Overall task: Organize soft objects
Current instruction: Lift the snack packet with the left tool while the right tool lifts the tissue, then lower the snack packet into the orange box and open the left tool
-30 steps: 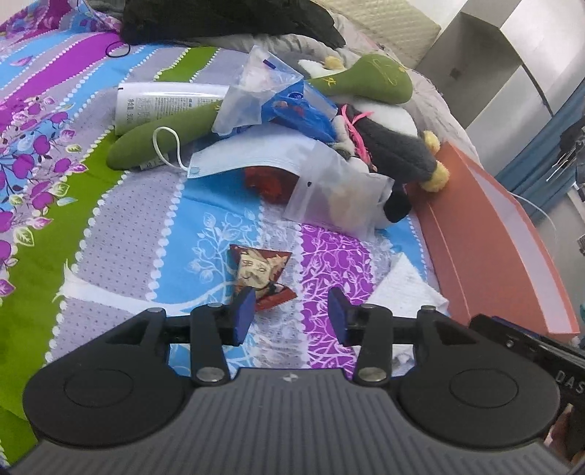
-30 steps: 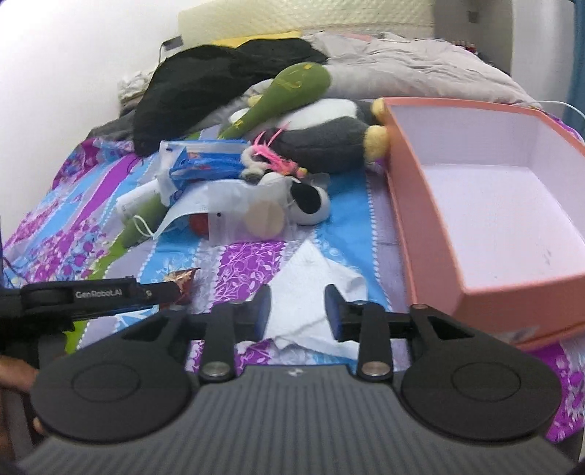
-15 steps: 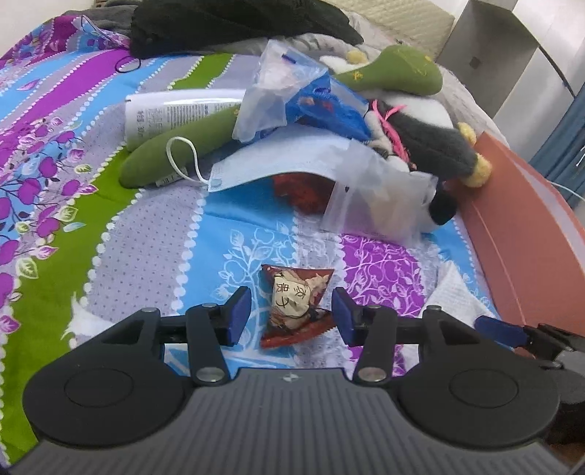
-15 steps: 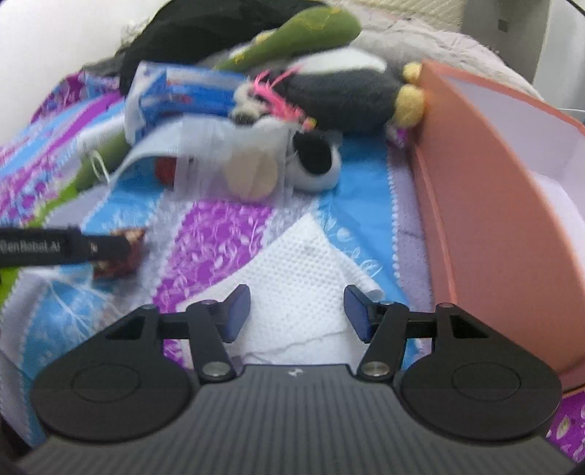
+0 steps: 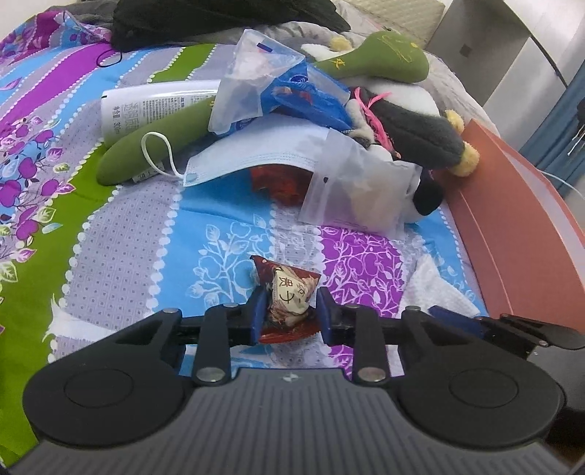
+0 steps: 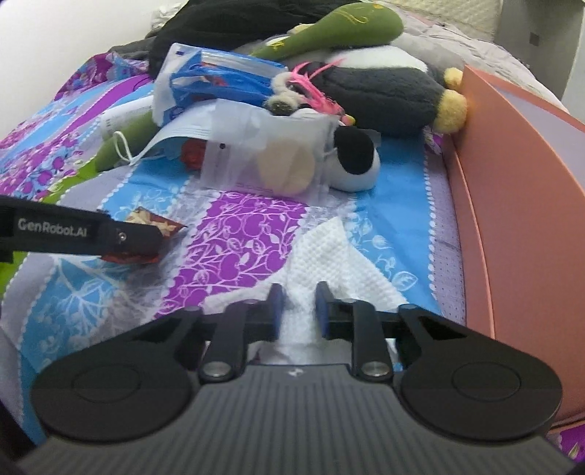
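Note:
My left gripper (image 5: 289,314) is shut on a small red-brown snack packet (image 5: 289,296) lying on the patterned bedspread; the packet also shows in the right wrist view (image 6: 146,226) under the left gripper's fingers. My right gripper (image 6: 298,310) has closed on a white paper towel (image 6: 329,255) lying on the bedspread, with a fold of it between the pads. Beyond lies a pile: a green plush (image 5: 384,62), a dark grey and white plush (image 6: 384,91), a blue face mask (image 5: 256,149), and clear plastic bags (image 5: 354,190).
An orange-pink open box (image 6: 512,182) stands along the right, its wall close to my right gripper. A white tube (image 5: 157,106) lies at the left of the pile. Black clothing (image 5: 219,18) and a grey blanket lie at the back.
My left gripper moved forward around the snack packet and closed on it. My right gripper dropped onto the paper towel, opened, then narrowed on a fold of it.

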`<state>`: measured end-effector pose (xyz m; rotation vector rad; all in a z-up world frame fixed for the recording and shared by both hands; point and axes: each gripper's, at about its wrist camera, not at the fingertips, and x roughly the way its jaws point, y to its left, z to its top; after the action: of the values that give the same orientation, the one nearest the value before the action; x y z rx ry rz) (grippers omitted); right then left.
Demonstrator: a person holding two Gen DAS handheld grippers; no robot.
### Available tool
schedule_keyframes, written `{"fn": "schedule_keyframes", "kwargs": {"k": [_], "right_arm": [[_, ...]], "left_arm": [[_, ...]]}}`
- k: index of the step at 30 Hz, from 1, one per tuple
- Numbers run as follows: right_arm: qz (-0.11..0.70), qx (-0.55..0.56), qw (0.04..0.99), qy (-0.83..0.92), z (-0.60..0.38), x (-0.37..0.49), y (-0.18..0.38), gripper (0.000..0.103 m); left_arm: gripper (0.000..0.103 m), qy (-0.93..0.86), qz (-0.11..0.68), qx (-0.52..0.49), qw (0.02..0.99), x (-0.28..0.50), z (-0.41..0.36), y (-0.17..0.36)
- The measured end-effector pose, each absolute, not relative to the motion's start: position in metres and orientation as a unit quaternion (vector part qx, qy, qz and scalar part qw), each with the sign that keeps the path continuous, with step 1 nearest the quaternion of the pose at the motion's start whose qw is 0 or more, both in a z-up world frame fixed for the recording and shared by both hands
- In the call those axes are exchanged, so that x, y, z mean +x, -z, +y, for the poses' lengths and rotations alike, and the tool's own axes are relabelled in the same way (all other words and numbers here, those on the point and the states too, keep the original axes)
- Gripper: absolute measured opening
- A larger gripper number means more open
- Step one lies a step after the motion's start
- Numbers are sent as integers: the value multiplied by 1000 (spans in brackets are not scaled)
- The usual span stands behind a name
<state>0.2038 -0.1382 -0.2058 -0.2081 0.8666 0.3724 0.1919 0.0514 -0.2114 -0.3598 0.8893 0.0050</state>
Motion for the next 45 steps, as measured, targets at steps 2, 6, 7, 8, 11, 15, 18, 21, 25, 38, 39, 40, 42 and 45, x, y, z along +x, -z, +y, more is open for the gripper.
{"fn": "schedule_keyframes", "kwargs": {"k": [2,6,7,8,11,15,18,21,25,38,39,40,42,45], "right_arm": [[419,-93,885,-178,-139,204,203,12],[422,-69,887,-175,-145,202,194,11],[423,-64,887,-175,-146,200,191,10],[422,-61,887,-174,-147,198,188,10],[417,-58,890,-176,-148,191,178,10],[408,-53,894,-177,-149,180,161,10],[400,-45,898,-179,-152,172,149,10],[391,-40,903,-176,-155,163,136,10],[379,-30,908,-175,-161,152,118,10],[313,-13,936,-161,-181,147,53,10],[307,-9,938,-159,-184,149,47,10],[302,-5,940,-158,-186,150,42,10],[284,-9,946,-153,-189,152,30,10],[254,-17,957,-137,-197,157,11,10]], "left_arm": [[32,-1,429,-174,886,190,51,208],[32,-1,426,-173,888,182,51,201],[32,0,424,-173,889,181,51,199],[32,1,423,-174,890,179,51,197],[31,3,416,-177,892,173,51,188],[31,7,405,-179,897,165,50,173],[31,10,394,-179,901,157,48,159],[31,13,385,-177,906,148,45,146],[31,21,377,-177,909,138,38,130],[31,53,338,-172,924,134,18,71],[31,57,333,-170,926,136,16,65],[31,62,328,-168,927,137,13,58],[31,65,317,-168,931,141,10,48],[31,78,301,-173,934,150,3,29]]}}
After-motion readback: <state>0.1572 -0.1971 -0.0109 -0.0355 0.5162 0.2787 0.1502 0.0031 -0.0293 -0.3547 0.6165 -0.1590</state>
